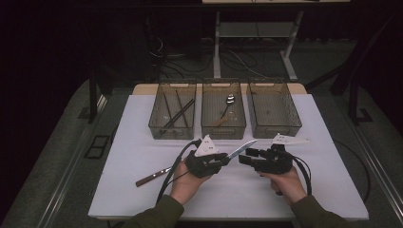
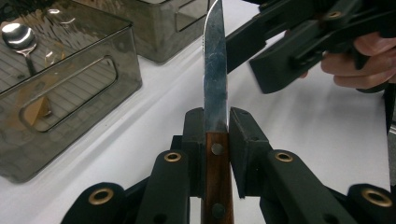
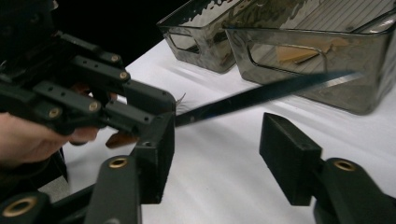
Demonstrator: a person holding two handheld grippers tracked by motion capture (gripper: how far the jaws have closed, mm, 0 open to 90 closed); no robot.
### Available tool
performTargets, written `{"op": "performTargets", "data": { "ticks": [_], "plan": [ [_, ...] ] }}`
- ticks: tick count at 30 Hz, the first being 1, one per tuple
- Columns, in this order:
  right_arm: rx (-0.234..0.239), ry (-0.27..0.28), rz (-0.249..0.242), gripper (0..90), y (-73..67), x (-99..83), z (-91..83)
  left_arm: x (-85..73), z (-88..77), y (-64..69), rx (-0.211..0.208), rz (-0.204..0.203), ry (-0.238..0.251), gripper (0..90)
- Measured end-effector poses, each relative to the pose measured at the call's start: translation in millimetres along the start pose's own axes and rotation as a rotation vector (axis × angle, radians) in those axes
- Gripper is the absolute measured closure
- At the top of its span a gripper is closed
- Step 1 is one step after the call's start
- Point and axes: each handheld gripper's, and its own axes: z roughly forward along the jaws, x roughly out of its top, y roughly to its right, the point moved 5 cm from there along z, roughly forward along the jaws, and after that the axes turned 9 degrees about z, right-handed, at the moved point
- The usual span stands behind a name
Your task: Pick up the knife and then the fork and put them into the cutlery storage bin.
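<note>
The wooden-handled knife (image 2: 215,116) hangs above the white desk (image 1: 142,142), pinched at the handle's top by the left tongs (image 2: 215,135), so the half-open, empty right tongs (image 3: 217,144) should, I reckon, close squarely on the blade's flats before the left lets go.

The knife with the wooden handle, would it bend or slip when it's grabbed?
The knife likely stays stiff: its blade juts straight from the left gripper. The shiny metal may be slippery, so the wooden handle probably grips better. Being flat, it shouldn't roll.
</note>
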Motion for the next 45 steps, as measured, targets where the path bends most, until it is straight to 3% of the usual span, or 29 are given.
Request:
{"op": "performTargets", "data": {
  "ticks": [6, 11, 19, 25, 33, 38, 45],
  "plan": [
    [0.023, 0.01, 0.029, 61.1, -4.3, 4.2, 8.3, 1.0, 1.3, 2.9, 0.002, 0.02, -0.003, 77.0],
    [0.054, 0.017, 0.025, 74.5, -8.7, 8.7, 11.3, -0.2, 2.5, 3.0, 0.002, 0.025, -0.008, 77.1],
    [0.109, 0.025, 0.004, 85.2, -19.8, 15.4, 11.8, 1.0, 1.7, 2.8, 0.007, 0.028, 0.005, 77.0],
    [0.125, 0.027, -0.011, 89.5, -26.0, 18.1, 12.1, 0.9, 0.4, 1.2, -0.005, -0.005, 0.038, 75.1],
    [0.067, 0.042, -0.069, 89.5, -20.9, 24.0, 0.7, -6.7, -11.3, -4.9, -0.022, -0.01, 0.058, 58.9],
    [0.021, 0.048, -0.105, 89.6, -13.9, 29.4, -10.4, -19.8, -26.4, -13.8, -0.028, 0.015, 0.048, 50.7],
    [-0.048, 0.048, -0.145, 89.5, -4.8, 40.4, -27.7, -41.3, -49.5, -27.2, -0.033, -0.002, 0.055, 41.0]
  ]
}}
